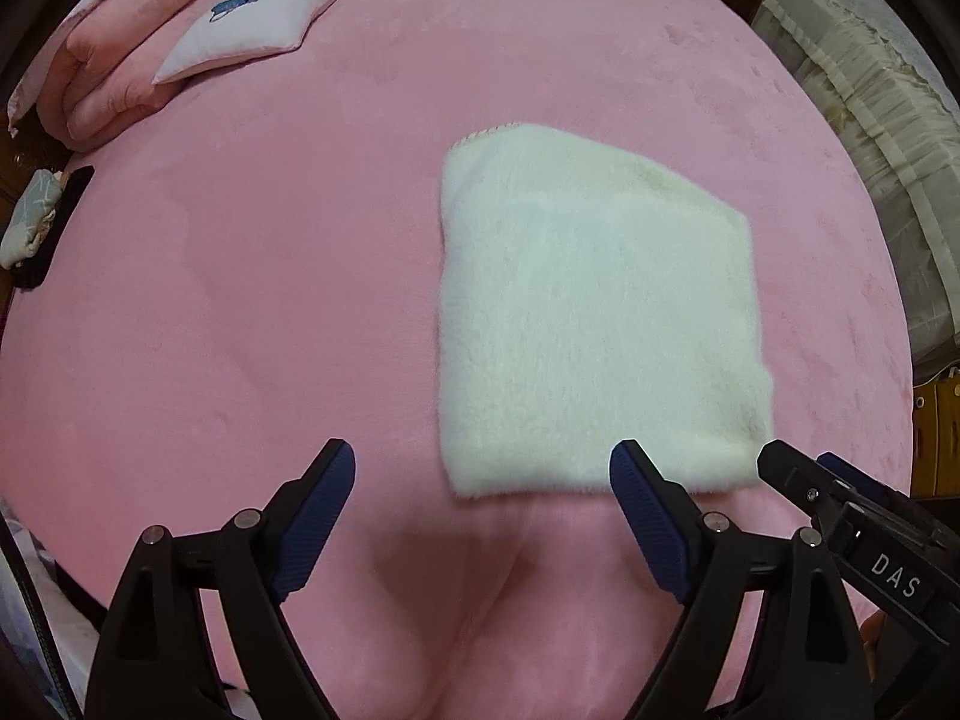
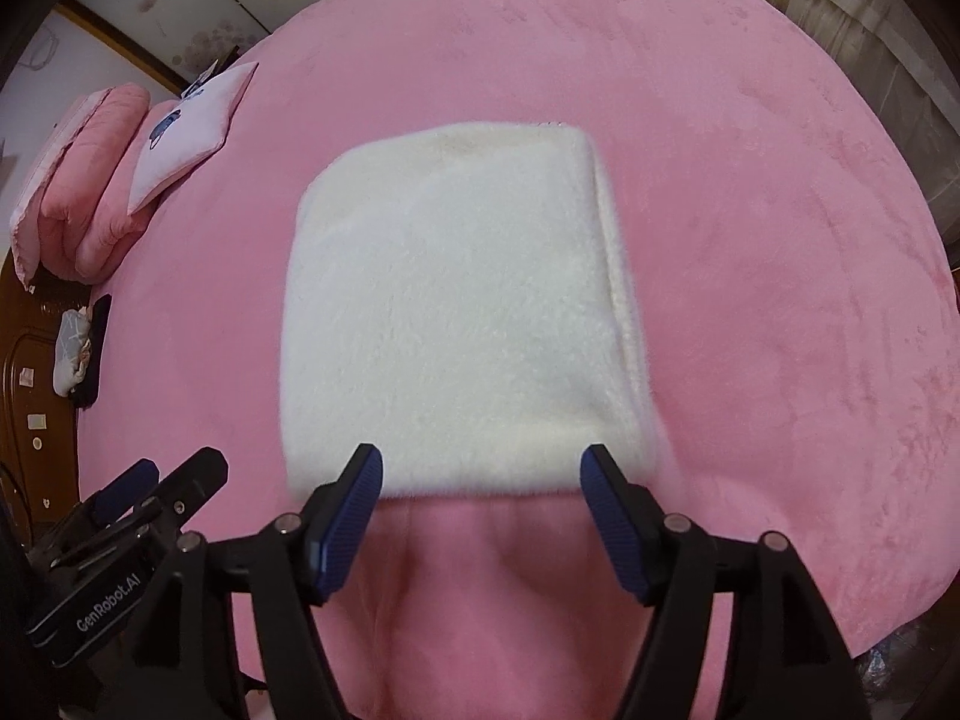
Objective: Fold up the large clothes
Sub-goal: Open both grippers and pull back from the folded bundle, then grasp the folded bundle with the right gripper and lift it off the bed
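Observation:
A white fluffy garment (image 1: 594,324) lies folded into a thick rectangle on the pink bed cover (image 1: 252,300). In the right wrist view the same folded garment (image 2: 456,312) fills the middle, with a doubled edge along its right side. My left gripper (image 1: 483,468) hangs open above the cover, just off the garment's near left corner, nothing between its blue pads. My right gripper (image 2: 482,468) is open too, over the garment's near edge, holding nothing. The right gripper (image 1: 840,492) shows at the lower right of the left view; the left gripper (image 2: 150,492) shows at the lower left of the right view.
Folded pink bedding (image 1: 126,42) and a pale pillow (image 1: 252,18) sit at the far left corner of the bed. A small grey-and-white bundle (image 1: 30,216) lies at the left edge. Cream curtains (image 1: 870,108) hang at the right. A wooden headboard (image 2: 30,396) stands at the left.

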`<state>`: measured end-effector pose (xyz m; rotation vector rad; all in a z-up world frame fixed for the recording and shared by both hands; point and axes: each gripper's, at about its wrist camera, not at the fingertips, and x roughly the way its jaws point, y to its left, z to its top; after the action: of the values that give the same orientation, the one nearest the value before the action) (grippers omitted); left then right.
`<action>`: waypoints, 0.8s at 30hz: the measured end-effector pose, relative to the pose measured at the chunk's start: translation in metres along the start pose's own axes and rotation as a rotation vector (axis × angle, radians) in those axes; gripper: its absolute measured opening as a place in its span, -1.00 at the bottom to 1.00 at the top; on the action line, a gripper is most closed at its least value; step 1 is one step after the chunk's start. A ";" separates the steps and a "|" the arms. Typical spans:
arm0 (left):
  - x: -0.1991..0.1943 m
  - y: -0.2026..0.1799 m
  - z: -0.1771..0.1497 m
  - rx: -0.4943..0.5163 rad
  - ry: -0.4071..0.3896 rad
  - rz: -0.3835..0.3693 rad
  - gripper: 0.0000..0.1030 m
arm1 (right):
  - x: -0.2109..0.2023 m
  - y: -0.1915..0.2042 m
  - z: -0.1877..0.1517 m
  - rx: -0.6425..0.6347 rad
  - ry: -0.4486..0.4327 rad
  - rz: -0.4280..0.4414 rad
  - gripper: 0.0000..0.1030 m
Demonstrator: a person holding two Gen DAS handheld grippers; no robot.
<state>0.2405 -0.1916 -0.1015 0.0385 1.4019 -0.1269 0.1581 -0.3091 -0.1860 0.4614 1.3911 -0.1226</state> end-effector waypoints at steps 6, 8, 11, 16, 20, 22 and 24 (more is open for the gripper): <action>-0.012 0.006 -0.012 -0.014 0.046 -0.002 0.68 | -0.010 0.008 -0.012 -0.034 0.011 0.013 0.39; -0.017 0.006 -0.017 -0.016 0.050 -0.004 0.68 | -0.011 0.009 -0.016 -0.050 0.013 0.007 0.40; -0.017 0.006 -0.020 -0.026 0.059 -0.020 0.68 | -0.012 0.010 -0.019 -0.072 0.019 0.005 0.40; -0.014 0.003 -0.020 -0.034 0.067 -0.015 0.68 | -0.013 0.010 -0.020 -0.084 0.027 0.012 0.41; -0.012 0.002 -0.020 -0.041 0.067 -0.008 0.68 | -0.010 0.007 -0.019 -0.079 0.038 0.019 0.41; -0.008 0.002 -0.020 -0.046 0.070 -0.007 0.68 | -0.006 0.003 -0.016 -0.073 0.048 0.023 0.41; -0.001 0.002 -0.018 -0.049 0.078 -0.005 0.68 | -0.001 -0.001 -0.014 -0.069 0.057 0.023 0.41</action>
<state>0.2229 -0.1876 -0.1035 -0.0011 1.4831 -0.0959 0.1443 -0.3047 -0.1867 0.4257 1.4412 -0.0432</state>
